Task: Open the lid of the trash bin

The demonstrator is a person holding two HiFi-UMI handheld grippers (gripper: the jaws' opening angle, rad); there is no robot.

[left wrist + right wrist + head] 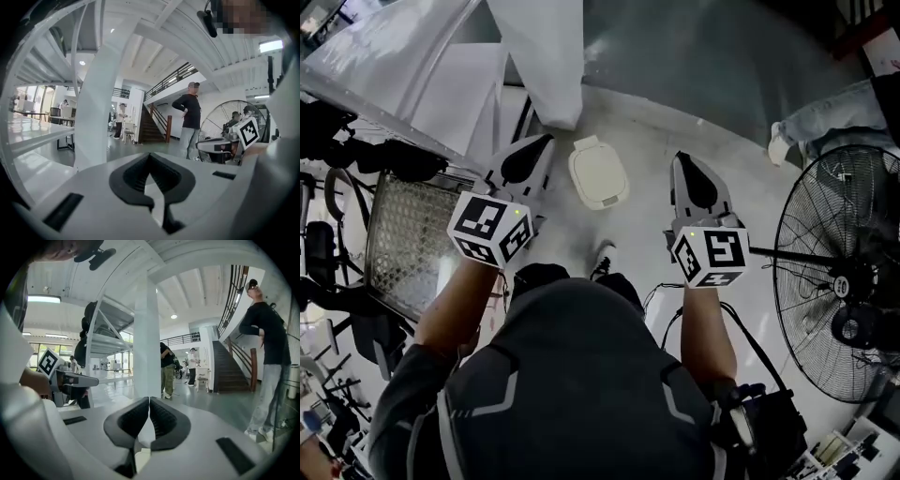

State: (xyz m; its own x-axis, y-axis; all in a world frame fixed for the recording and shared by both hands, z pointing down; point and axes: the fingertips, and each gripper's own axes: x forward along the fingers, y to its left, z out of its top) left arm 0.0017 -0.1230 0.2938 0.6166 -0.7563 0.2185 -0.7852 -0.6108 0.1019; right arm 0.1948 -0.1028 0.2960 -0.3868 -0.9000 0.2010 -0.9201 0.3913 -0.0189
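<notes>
Past shirt (581,375), held left gripper (542,145) and right gripper (682,165) forward, jaws pressed together, empty, likely readied for approach; found bin (587,146) on floor (675,122) between them, lid (600,178) down, untouched

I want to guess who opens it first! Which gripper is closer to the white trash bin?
Left. In the head view, the left gripper hangs just off the left edge of the trash bin. The right gripper is farther away on the bin's right side.
</notes>
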